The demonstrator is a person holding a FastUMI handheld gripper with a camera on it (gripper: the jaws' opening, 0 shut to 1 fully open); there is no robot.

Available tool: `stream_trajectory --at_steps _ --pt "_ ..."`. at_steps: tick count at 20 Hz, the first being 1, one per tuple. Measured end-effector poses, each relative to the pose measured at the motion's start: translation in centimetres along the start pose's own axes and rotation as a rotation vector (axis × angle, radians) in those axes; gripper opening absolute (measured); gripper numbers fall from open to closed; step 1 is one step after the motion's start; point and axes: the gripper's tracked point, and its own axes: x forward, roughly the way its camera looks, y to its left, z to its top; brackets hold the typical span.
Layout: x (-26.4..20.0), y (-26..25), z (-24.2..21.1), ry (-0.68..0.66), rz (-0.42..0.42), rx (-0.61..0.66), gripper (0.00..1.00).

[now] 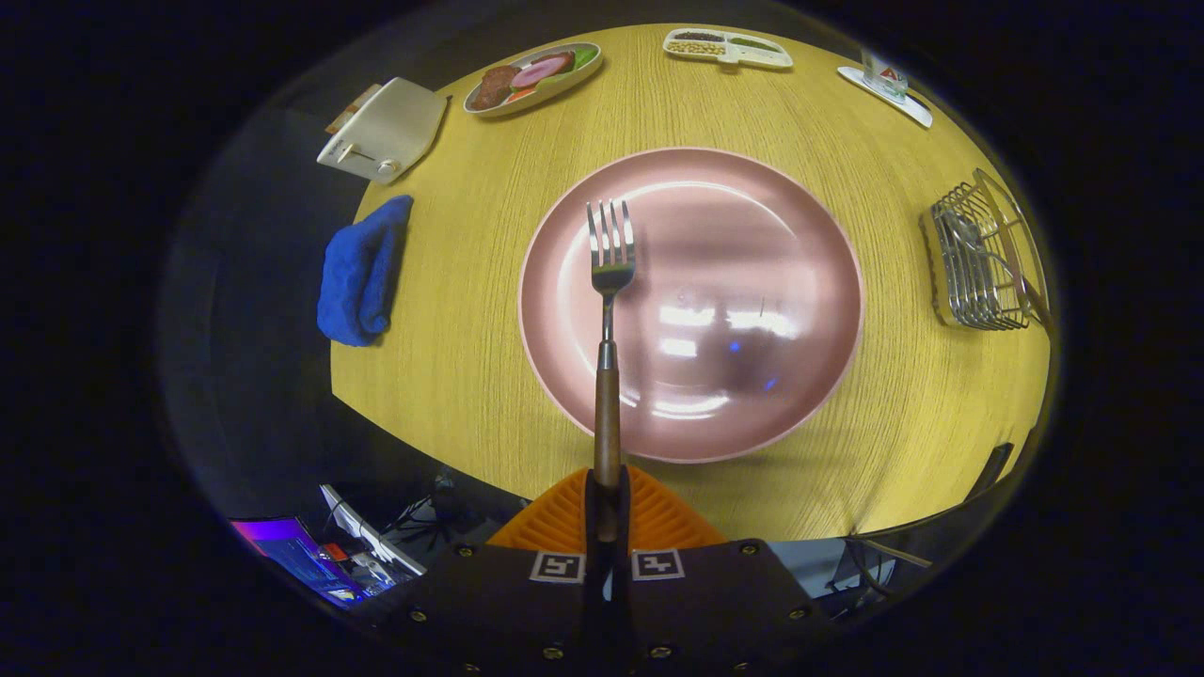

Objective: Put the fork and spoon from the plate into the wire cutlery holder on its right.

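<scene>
**Mia:** Fork [609, 310]! It has four shiny metal prongs, a thin metal neck and a brown handle that looks like wood.

**Ben:** Where is it?

**Mia:** It sticks straight out from the gripper [608, 503]. The two fingers are pressed together on the end of the handle, one on each side. The prongs point away, out over the plate [752, 282].

**Ben:** Is the fork touching the plate?

**Mia:** I cannot tell. Its prongs show over the left half of the plate.

**Ben:** What is the plate like?

**Mia:** Big, round and pink. It is smooth and glossy, with bright spots of light on it. It has a low rim.

**Ben:** And the holder?

**Mia:** The wire cutlery holder [983, 259] is off to the right of the plate, well apart from it. It is made of thin silver wires, like a little cage. Something shiny and metal lies inside. It may be the spoon, but I cannot be sure.

**Ben:** What are they all on?

**Mia:** A yellow table [451, 376] with fine wood lines. A fluffy blue cloth [362, 273] hangs at its left edge. Beyond that is a pale boxy thing [386, 132] with a knob. Farther back is an oval dish of food [531, 77], a long tray [726, 47] with little parts, and a cup [884, 73] on a white coaster.
</scene>
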Motion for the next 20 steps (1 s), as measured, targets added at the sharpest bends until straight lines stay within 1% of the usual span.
stream_trajectory --at_steps 4,11,20 --pt "-2.5 -1.1 1.2 -0.038 0.008 0.028 0.04" --pt "-7.5 -5.3 3.3 -0.121 -0.014 0.102 0.04" --pt "-11.8 -10.4 4.1 -0.178 -0.052 0.179 0.04"
